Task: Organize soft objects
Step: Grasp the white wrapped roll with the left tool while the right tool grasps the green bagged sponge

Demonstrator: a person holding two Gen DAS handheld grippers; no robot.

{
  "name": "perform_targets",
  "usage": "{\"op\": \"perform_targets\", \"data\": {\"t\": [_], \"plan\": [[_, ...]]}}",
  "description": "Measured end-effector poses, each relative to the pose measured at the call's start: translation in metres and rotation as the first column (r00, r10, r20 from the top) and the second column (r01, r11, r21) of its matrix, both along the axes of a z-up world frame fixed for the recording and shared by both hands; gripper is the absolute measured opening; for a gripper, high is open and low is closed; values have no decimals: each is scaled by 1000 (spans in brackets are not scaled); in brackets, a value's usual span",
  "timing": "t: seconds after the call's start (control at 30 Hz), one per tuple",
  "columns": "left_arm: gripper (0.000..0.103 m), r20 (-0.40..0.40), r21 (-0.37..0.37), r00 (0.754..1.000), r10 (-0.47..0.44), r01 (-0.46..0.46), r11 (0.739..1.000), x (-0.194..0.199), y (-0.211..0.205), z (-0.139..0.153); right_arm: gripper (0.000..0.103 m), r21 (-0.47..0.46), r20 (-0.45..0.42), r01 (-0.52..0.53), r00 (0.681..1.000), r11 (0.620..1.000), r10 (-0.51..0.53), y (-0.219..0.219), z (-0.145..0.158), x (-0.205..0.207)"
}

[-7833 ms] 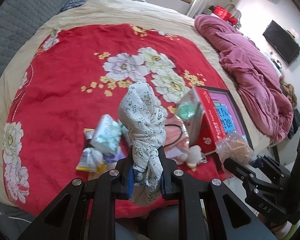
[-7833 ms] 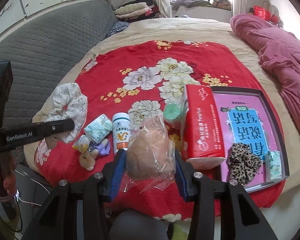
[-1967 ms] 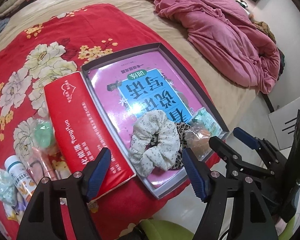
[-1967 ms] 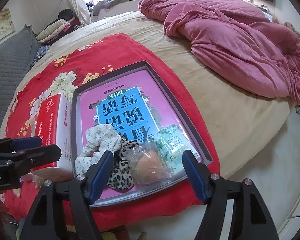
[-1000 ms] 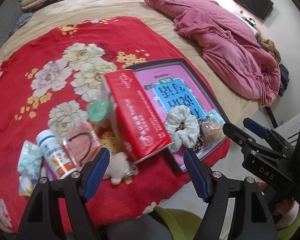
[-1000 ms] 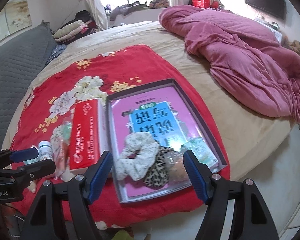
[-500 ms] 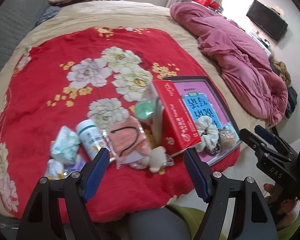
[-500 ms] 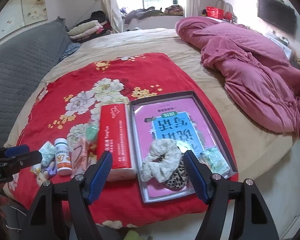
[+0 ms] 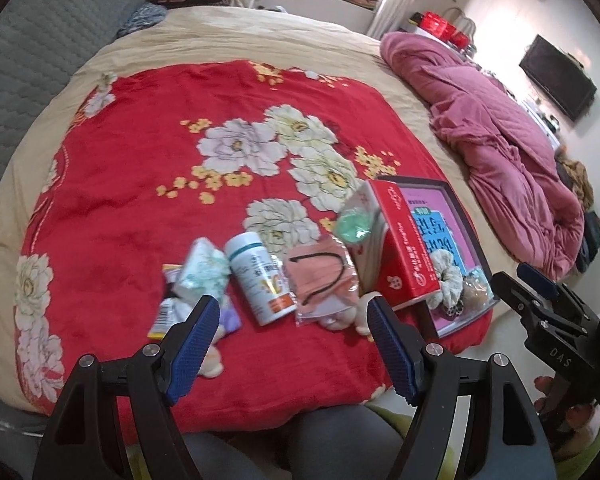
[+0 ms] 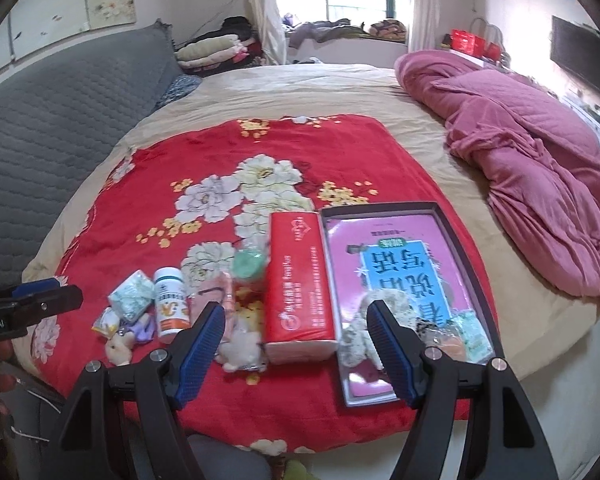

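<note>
Both grippers [image 9: 294, 334] [image 10: 296, 338] gape empty above blanket's [image 9: 120, 200] near edge.

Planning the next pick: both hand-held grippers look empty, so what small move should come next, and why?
Probably lower the left hand-held gripper toward the plush toy beside the red tissue pack. Its jaws stand open and empty, the toy is soft, and it still lies outside the tray.

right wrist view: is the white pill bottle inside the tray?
No, the white pill bottle lies on the red blanket, left of the red tissue pack, while the tray sits on the pack's other side.
</note>
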State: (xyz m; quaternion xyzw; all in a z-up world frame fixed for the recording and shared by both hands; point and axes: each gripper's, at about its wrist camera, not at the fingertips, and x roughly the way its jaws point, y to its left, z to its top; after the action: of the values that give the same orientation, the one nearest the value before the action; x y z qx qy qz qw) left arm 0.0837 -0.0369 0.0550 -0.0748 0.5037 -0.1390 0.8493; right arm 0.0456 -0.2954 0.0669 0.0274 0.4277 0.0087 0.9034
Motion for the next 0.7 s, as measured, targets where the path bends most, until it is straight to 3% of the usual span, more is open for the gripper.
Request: {"op": "perform_targets", "data": {"t": [0.7], "plan": [[78, -39, -43, 988, 147, -149, 988, -15, 89, -19, 73, -26, -15, -108, 994, 994, 108, 62, -3, 1]]}}
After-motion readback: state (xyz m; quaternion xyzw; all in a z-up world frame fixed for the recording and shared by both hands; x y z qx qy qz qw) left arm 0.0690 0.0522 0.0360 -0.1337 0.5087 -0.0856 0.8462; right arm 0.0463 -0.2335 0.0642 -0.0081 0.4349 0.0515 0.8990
